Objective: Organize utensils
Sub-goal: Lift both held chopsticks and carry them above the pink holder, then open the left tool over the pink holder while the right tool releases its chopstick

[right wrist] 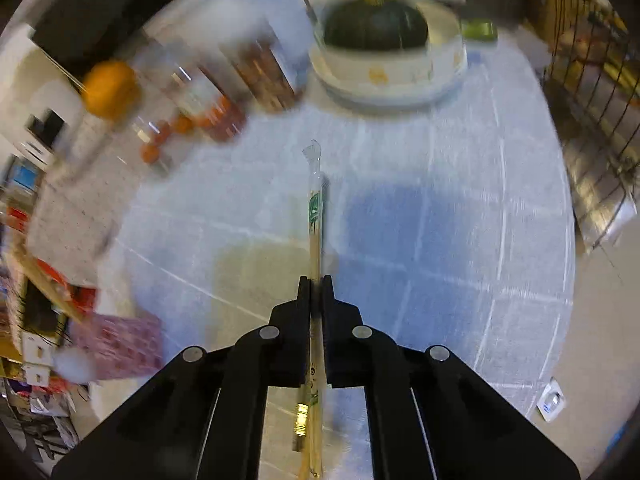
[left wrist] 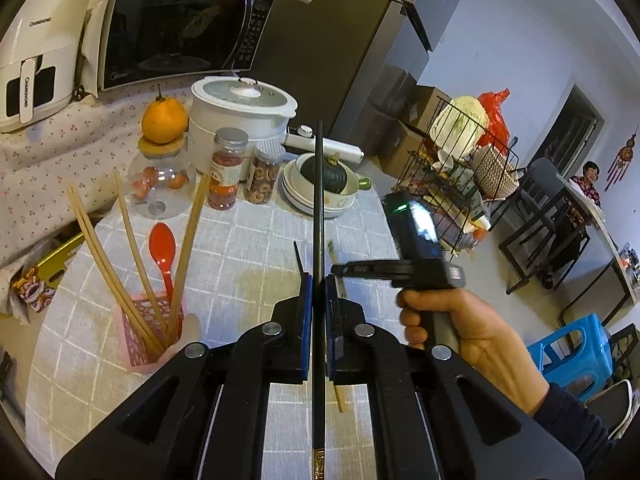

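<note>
My left gripper [left wrist: 319,278] is shut on a black chopstick [left wrist: 319,200] that points away over the round table [left wrist: 248,240]. To its left a pink basket [left wrist: 150,338] holds several wooden chopsticks [left wrist: 128,240] and a red spoon [left wrist: 163,250]. In the right wrist view, which is blurred, my right gripper [right wrist: 316,280] is shut on a pair of wooden chopsticks in a clear wrapper [right wrist: 315,216], lifted off the tablecloth [right wrist: 440,240]. In the left wrist view a hand [left wrist: 460,332] holds the right gripper [left wrist: 336,269] just to the right of the left one.
At the back of the table stand a stack of bowls with a dark green squash [left wrist: 326,174], two jars [left wrist: 228,168], a glass jar with an orange on its lid [left wrist: 164,120] and a white cooker [left wrist: 244,108]. A wire rack [left wrist: 460,168] stands to the right, and a blue stool [left wrist: 576,352] lower right.
</note>
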Demonstrator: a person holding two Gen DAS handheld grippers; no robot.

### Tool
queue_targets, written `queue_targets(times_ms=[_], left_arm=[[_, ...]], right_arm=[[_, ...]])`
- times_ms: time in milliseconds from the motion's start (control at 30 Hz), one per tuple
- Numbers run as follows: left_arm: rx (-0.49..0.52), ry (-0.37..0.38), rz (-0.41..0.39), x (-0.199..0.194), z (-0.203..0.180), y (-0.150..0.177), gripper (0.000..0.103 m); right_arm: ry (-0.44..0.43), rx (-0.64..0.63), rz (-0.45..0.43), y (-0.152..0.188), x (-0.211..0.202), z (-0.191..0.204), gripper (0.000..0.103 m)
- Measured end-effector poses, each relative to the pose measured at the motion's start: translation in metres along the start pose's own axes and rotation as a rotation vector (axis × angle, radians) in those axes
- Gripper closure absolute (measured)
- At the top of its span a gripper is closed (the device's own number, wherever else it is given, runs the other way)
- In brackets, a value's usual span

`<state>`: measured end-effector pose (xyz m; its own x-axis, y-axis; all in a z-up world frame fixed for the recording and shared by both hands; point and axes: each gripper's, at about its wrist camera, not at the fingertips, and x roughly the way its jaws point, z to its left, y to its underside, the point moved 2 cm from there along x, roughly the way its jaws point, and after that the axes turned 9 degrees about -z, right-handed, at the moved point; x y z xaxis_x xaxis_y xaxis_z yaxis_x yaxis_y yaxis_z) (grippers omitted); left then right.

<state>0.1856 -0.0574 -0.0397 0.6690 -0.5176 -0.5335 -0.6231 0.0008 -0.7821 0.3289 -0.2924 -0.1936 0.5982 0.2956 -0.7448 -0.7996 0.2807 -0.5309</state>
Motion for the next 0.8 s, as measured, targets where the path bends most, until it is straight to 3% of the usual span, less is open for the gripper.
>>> queue_targets(times_ms=[233,533,800], left_arm=[[-0.037,-0.039,-0.091,-0.019,0.025,-0.018,0.098],[-0.142,-0.146,-0.274,-0.047,0.087,-0.04,0.098],[-0.014,-0.227,-0.417,-0.027,0.097,-0.03,0.098]], right_arm=[[-0.129,-0.049,-0.242,-0.015,-0.061,0.05,0.098],[-0.277,-0.093,-0.494,-0.004,-0.11,0.114,0.098],[-0.302,-0.112,-0.577,0.012,-0.12,0.138,0.097]])
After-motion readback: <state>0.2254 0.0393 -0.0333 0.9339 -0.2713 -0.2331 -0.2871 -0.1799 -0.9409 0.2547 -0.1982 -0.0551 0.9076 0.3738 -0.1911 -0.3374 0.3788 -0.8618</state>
